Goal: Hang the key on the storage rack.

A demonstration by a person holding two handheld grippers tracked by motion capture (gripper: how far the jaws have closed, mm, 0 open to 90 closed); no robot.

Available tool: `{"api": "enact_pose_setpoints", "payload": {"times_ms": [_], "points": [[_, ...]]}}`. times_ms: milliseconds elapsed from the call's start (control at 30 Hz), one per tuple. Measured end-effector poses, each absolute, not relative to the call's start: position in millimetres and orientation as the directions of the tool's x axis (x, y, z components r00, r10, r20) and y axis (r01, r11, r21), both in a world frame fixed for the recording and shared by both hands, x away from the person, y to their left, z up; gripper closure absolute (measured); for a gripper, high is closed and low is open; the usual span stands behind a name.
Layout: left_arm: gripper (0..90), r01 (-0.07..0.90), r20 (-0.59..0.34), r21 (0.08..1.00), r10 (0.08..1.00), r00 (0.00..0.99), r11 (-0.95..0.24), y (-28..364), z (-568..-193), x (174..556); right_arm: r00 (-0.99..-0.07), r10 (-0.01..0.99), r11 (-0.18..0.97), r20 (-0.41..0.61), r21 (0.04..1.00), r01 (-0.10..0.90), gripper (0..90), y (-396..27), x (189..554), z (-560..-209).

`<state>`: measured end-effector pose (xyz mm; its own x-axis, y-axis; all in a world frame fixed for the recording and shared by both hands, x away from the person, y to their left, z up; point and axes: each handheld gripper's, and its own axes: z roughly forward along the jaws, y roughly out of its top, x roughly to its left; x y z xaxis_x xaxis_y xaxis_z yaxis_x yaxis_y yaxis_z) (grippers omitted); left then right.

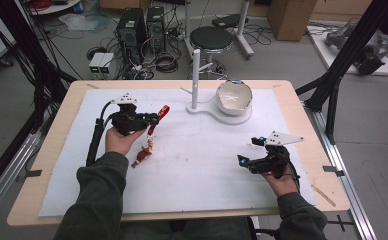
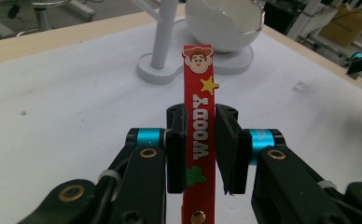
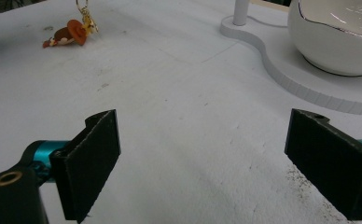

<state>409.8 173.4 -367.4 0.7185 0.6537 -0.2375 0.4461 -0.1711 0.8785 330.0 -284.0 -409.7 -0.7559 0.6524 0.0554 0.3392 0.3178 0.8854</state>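
My left gripper (image 1: 154, 120) is shut on a red rubber strap (image 2: 200, 93) printed with a cartoon cowboy face, a yellow star and the word WOODY. The strap (image 1: 163, 113) sticks up past the jaws. Below it hangs a small brown and orange charm (image 1: 143, 155) that rests on the white table cover (image 1: 197, 170). In the left gripper view the two black pads flank the strap's middle. My right gripper (image 1: 247, 151) sits low at the right of the table, open, with nothing between its wide-apart jaws (image 3: 202, 163). The charm (image 3: 72, 31) lies far off at upper left in the right gripper view.
A white bowl (image 1: 234, 96) sits on a white stand base (image 1: 217, 114) with an upright post (image 1: 195, 70) at the back centre of the table. Off the table are a black stool (image 1: 211, 37), computer towers and cables on the floor.
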Motion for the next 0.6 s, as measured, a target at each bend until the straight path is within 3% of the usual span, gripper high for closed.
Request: {"api": "enact_pose_setpoints", "payload": {"times_ms": [600], "points": [[74.7, 0.374, -0.273, 0.924, 0.544, 0.793, -0.082, 170, -341, 399, -0.756, 0.653, 0.320, 0.052, 0.885, 0.337, 9.6, -283, 330, -409]]}}
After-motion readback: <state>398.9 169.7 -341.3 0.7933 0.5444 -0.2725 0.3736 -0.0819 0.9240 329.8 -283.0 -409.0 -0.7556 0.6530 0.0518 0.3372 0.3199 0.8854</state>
